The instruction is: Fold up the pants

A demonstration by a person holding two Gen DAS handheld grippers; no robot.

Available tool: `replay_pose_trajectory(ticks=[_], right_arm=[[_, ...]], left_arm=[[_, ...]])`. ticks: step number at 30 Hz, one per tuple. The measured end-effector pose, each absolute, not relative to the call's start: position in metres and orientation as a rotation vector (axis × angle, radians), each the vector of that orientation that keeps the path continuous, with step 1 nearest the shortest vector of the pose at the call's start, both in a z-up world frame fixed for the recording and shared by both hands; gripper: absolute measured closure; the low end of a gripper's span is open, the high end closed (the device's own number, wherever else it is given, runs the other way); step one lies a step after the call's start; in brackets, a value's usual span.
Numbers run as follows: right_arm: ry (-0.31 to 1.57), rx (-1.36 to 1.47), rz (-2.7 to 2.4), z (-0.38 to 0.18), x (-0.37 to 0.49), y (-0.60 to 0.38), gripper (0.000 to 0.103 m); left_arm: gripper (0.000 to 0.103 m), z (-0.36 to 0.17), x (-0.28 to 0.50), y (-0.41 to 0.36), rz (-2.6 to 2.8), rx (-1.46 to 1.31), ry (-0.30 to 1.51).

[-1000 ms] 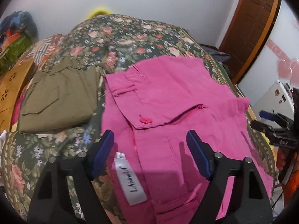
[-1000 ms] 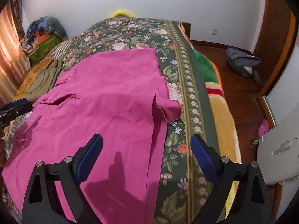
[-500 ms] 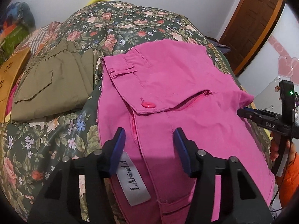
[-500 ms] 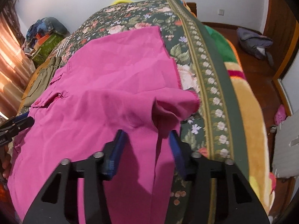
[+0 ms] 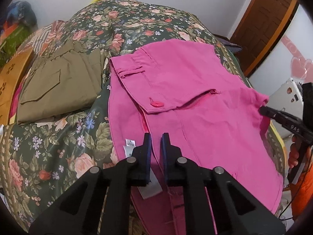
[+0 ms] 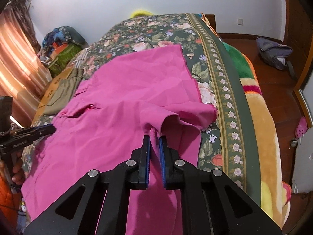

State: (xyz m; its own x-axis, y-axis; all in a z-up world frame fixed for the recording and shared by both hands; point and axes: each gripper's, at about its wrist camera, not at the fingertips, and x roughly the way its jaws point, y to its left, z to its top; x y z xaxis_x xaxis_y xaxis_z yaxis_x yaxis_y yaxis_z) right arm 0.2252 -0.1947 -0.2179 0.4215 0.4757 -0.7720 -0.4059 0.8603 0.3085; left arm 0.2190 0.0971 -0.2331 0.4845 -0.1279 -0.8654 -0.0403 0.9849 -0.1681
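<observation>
Step in hand: gripping for fold. Pants [image 5: 195,101] lying flat on bed [image 5: 58,137], olive garment [image 5: 58,90] at 9 o'clock of them. Left tool [image 5: 156,137] having just been closing, now pinching pink waist edge beside label [image 5: 130,145]. Right tool [image 6: 154,137] likewise, pinching leg-hem fold. Next: lifting both together, carrying cloth toward 12 o'clock, keeping edges aligned.

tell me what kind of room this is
Most likely a home bedroom. The pink pants lie on a bed under a floral bedspread, a wooden door stands at the far right, and a curtain hangs beside the bed.
</observation>
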Motion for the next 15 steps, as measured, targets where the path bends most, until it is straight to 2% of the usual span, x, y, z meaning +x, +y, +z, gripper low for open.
replay_pose_trajectory(ticks=[2,7,8,11,13,15], right_arm=[[0.981,0.073,0.562,-0.214,0.22,-0.194,0.095],[0.966,0.05,0.566,-0.209,0.213,-0.192,0.095],[0.971,0.049,0.563,-0.21,0.214,-0.191,0.095],[0.986,0.063,0.549,-0.214,0.216,-0.191,0.095],[0.987,0.074,0.547,-0.214,0.216,-0.191,0.095],[0.977,0.079,0.547,-0.212,0.213,-0.192,0.095]], left_arm=[[0.092,-0.237,0.221,0.097,-0.063,-0.191,1.091],[0.069,-0.242,0.23,0.097,-0.099,-0.237,1.12],[0.068,-0.242,0.232,0.094,-0.105,-0.229,1.122],[0.07,-0.242,0.236,0.087,-0.089,-0.178,1.118],[0.091,-0.241,0.236,0.086,-0.086,-0.168,1.121],[0.093,-0.238,0.233,0.087,-0.09,-0.174,1.115]])
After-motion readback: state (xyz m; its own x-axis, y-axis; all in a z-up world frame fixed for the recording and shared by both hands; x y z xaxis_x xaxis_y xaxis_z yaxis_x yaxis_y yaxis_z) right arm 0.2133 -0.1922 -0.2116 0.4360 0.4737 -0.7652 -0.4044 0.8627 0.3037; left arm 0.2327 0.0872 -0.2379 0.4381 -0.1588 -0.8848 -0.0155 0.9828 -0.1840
